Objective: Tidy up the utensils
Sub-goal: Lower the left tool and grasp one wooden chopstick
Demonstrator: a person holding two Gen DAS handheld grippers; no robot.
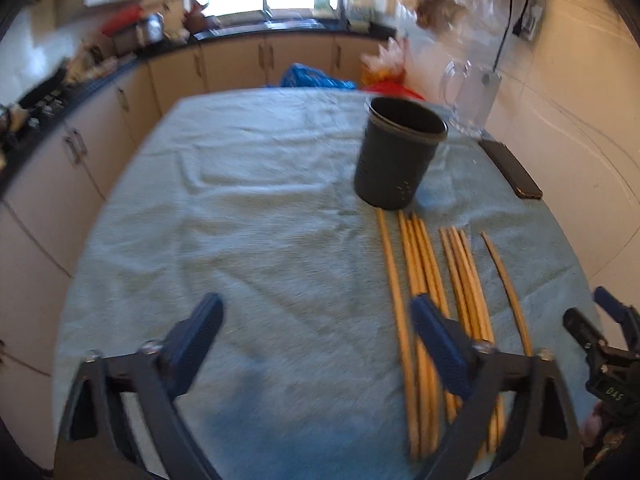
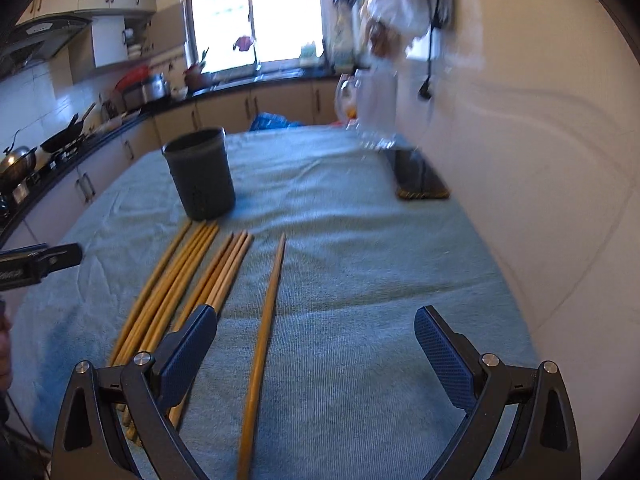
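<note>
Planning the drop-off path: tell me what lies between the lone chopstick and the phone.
Bare blue towel only, seen in the right wrist view, between the lone chopstick and the phone.

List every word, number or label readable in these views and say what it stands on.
"DAS": white letters, seen at an angle, on the right gripper body in the left wrist view.
White lettering on the left gripper in the right wrist view: too blurred to read.
Nothing else is legible.

A pale green towel [image 2: 360, 264] covers the tabletop [image 1: 556, 200]. On it, near the right edge, stand a dark cup [image 1: 398, 156] and a glass jug [image 1: 468, 98]; 9 wooden chopsticks [image 1: 424, 264] and a dark phone [image 1: 512, 168] lie there too.
</note>
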